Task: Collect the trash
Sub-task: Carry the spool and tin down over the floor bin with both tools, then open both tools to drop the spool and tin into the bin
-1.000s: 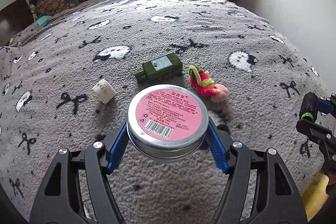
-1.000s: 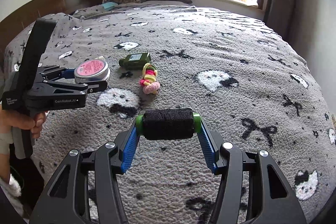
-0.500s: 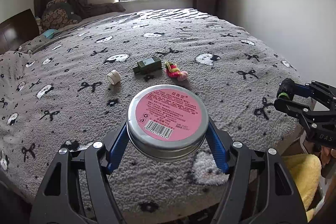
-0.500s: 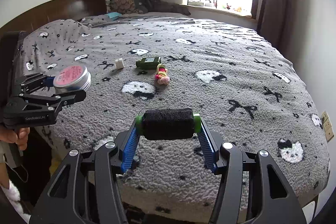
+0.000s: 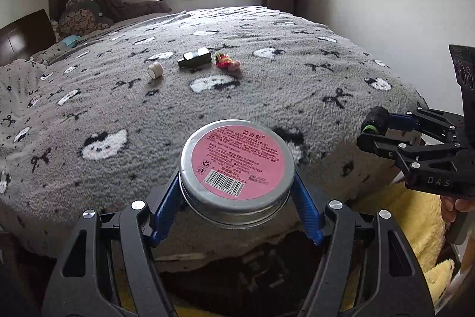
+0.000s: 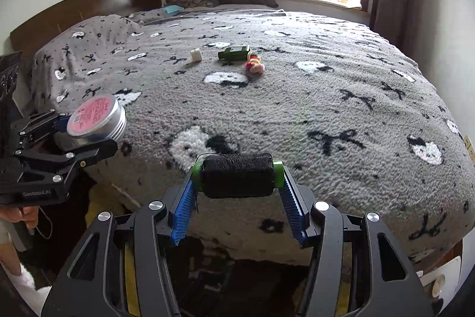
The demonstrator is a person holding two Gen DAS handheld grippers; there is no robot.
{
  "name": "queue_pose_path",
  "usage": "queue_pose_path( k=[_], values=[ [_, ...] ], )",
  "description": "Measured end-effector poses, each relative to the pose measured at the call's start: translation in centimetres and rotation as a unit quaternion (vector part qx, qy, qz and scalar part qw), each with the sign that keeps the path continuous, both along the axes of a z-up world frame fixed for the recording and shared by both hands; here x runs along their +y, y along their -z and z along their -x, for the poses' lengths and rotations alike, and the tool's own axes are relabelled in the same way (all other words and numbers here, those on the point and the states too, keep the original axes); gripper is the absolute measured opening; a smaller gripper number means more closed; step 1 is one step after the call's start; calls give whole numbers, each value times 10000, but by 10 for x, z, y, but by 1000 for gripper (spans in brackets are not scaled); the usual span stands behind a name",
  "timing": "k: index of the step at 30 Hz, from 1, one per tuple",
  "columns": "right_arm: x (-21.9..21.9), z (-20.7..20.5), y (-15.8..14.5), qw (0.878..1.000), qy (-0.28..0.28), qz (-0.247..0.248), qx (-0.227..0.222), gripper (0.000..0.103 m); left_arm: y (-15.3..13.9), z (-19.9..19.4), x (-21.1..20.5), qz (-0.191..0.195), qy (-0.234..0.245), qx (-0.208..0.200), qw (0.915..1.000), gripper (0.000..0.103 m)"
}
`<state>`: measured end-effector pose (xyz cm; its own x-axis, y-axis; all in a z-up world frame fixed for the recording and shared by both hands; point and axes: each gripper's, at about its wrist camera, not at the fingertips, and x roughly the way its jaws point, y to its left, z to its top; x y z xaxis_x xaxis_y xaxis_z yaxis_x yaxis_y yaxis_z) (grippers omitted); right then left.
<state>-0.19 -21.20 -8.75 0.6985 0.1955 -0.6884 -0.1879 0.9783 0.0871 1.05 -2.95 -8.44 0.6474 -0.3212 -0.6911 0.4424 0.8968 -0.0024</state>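
We held the tin [image 5: 237,165] clamped in the left gripper [image 5: 237,198], thread spool [image 6: 237,176] in the right gripper [image 6: 237,198], past the bed [image 6: 326,109] edge; best kept level until over the bin

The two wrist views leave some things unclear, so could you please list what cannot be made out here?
- Trash container: neither view shows one; the dark floor below the bed edge is masked by gripper frames.
- Round tin: label text too small to read.
- Small white item: too small to identify.
- Thread spool: far side hidden in the right wrist view.
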Motion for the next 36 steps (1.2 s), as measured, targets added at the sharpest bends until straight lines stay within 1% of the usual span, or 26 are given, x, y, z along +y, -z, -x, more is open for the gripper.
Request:
queue_pose_path(
  k=[4,11,17,23,26,33,36],
  values=[
    [5,10,21,9995,-40,-197,256,55,31,16,5,-17,22,359,9994,66],
    [19,16,78,9940,-90,-416,1006,55,86,28,18,-108,-83,989,9950,66],
    [26,15,118,9884,6,-471,1446,55,129,33,29,-216,-212,1477,9886,66],
    [34,13,152,9812,38,-423,1885,55,170,35,33,-364,-278,1946,9798,66],
    [38,13,165,9774,43,-406,2073,55,185,33,33,-430,-286,2134,9756,66],
    [45,6,185,9712,-17,-435,2341,55,214,27,37,-523,-299,2515,9660,66],
    [47,4,192,9689,-58,-447,2432,55,224,25,41,-493,-306,2670,9620,66]
  ],
)
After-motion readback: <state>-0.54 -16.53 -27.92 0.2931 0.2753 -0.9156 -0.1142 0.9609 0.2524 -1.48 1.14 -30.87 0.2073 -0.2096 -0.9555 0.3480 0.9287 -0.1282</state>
